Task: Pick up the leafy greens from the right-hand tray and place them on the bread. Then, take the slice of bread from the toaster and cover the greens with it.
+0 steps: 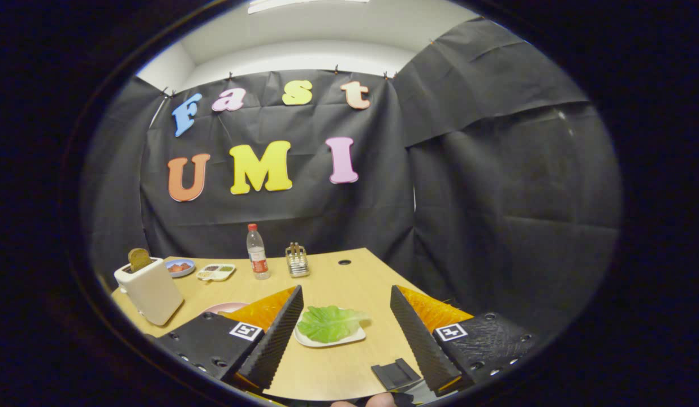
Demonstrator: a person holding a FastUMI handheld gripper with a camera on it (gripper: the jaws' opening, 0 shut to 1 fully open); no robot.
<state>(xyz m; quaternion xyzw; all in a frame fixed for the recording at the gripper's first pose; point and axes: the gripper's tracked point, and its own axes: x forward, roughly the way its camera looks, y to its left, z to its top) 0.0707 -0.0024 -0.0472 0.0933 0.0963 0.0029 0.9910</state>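
The claw (346, 322) is spread wide and empty above the light wooden worktop (349, 277). Between its fingers lies the crinkled green lettuce leaf (329, 322) on a small white tray (349, 338). Well beyond, a brown bread slice (139, 259) stands in the cream toaster (150, 290).

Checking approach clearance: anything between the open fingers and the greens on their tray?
Nothing visible. The gripper is open, and the leafy greens lie on their white tray between the fingers, with bare table in front.
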